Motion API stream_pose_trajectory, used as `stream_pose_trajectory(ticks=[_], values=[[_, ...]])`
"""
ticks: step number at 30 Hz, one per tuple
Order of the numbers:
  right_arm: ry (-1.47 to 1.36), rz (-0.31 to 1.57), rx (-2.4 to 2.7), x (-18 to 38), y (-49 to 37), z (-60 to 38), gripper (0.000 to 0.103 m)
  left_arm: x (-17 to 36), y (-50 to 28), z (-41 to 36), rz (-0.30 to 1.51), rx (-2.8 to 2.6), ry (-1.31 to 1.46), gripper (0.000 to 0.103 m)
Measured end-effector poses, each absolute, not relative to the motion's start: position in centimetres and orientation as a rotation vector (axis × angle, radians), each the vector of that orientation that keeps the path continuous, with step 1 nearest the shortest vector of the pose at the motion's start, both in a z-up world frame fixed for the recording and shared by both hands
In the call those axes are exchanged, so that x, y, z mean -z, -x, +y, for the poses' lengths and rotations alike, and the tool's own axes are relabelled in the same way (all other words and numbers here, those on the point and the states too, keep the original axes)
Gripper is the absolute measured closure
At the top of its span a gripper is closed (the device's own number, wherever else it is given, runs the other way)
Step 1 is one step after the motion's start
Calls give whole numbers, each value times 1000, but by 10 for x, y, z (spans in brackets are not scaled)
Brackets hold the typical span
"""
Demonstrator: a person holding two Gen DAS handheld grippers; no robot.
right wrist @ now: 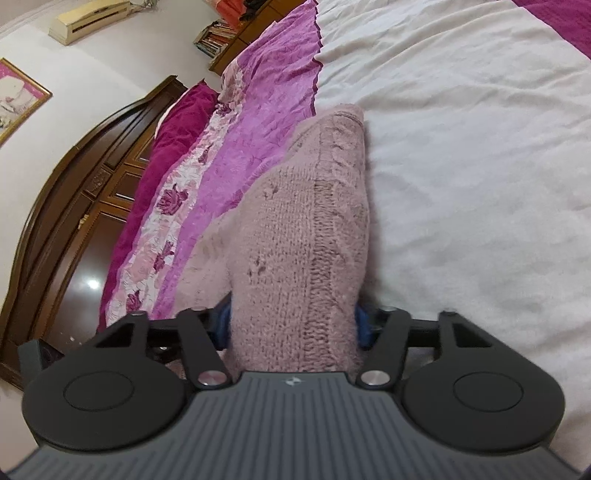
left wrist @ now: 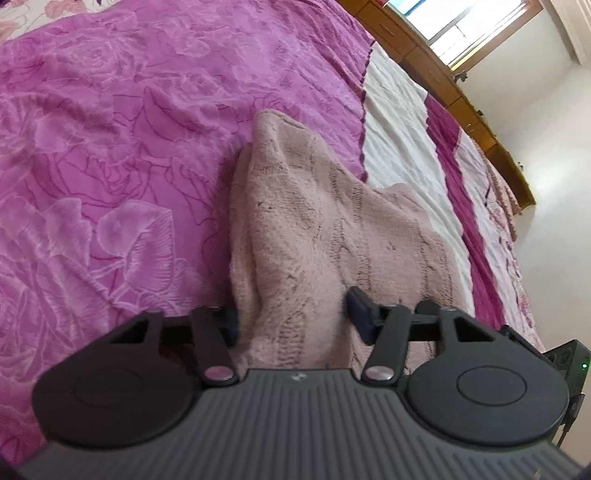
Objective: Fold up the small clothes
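Note:
A pale pink knitted garment lies bunched on the bed and runs back between the fingers of my left gripper. The jaws stand wide, with the knit filling the gap, so I cannot tell if they pinch it. In the right wrist view the same pink knit rises in a thick fold from my right gripper. Its blue pads press against both sides of the fold, so it is shut on the garment.
The bed has a magenta rose-patterned bedspread and a white sheet. A wooden headboard and a window are beyond it. Dark wooden cabinets stand along the wall.

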State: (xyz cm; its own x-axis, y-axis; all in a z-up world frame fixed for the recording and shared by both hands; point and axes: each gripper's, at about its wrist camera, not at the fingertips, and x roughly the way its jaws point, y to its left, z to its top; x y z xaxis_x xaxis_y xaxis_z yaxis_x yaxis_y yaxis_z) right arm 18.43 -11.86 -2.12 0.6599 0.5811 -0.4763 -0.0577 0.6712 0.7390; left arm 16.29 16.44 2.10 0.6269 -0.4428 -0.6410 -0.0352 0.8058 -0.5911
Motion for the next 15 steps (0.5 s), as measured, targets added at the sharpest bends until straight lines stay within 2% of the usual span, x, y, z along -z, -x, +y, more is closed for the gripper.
stream_pose_trajectory(ticks=[2, 4, 15], values=[[-764, 770, -401, 18, -183, -120, 47, -24, -162, 167, 865, 260, 617, 61], [-777, 764, -399, 12, -183, -120, 48, -27, -161, 170, 863, 264, 644, 64], [-871, 710, -422, -32, -155, -150, 51, -44, -147, 147, 887, 331, 736, 65]])
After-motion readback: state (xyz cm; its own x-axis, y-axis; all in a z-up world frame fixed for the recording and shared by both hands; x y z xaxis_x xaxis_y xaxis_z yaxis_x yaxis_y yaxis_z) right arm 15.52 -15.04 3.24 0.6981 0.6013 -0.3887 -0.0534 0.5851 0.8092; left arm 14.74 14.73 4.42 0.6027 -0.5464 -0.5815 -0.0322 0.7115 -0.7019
